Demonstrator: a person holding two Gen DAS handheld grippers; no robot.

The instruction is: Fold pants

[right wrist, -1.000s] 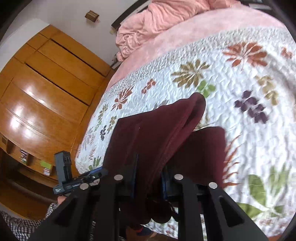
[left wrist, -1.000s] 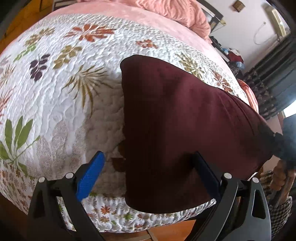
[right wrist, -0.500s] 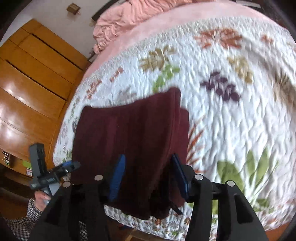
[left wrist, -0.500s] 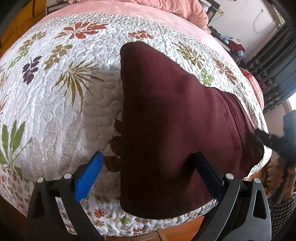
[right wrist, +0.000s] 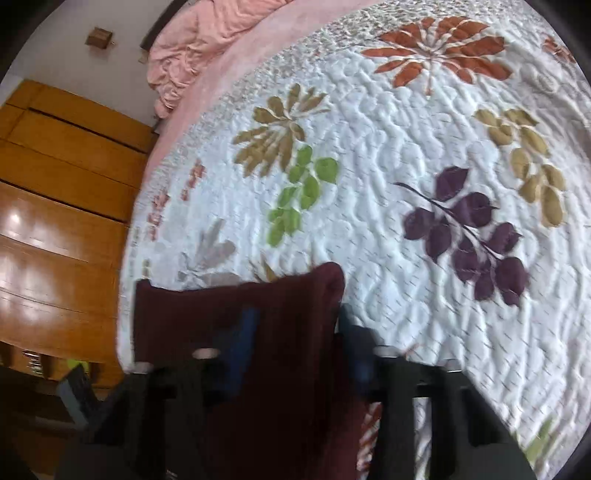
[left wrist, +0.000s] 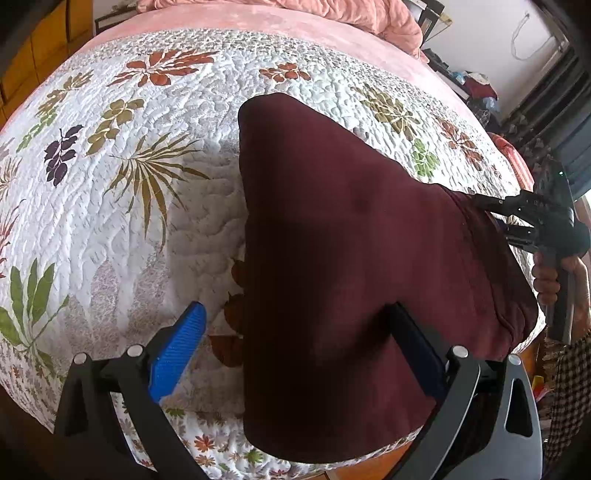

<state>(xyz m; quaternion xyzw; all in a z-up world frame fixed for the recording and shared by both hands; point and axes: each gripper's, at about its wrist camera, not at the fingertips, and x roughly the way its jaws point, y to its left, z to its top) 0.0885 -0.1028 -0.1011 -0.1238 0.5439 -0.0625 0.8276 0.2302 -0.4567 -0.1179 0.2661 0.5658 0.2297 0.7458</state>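
Note:
The dark maroon pants (left wrist: 351, 258) lie folded flat on the white floral quilt (left wrist: 129, 184), near the bed's front edge. My left gripper (left wrist: 295, 347) is open, its fingers straddling the pants' near left part, with the cloth lying between them, not pinched. In the left wrist view my right gripper (left wrist: 491, 218) is open at the pants' far right edge. In the blurred right wrist view my right gripper (right wrist: 295, 332) stands open over the pants (right wrist: 258, 302), its blue pads on either side of the folded edge.
A pink blanket (left wrist: 332, 11) is bunched at the head of the bed. Wooden wardrobe doors (right wrist: 55, 184) stand beside the bed. Dark curtains (left wrist: 554, 92) and clutter are at the far right. The quilt stretches bare beyond the pants.
My right gripper opened and let go of the pants, which dropped flat on the quilt. It has since backed toward the bed's edge. My left gripper stays open and rose slightly.

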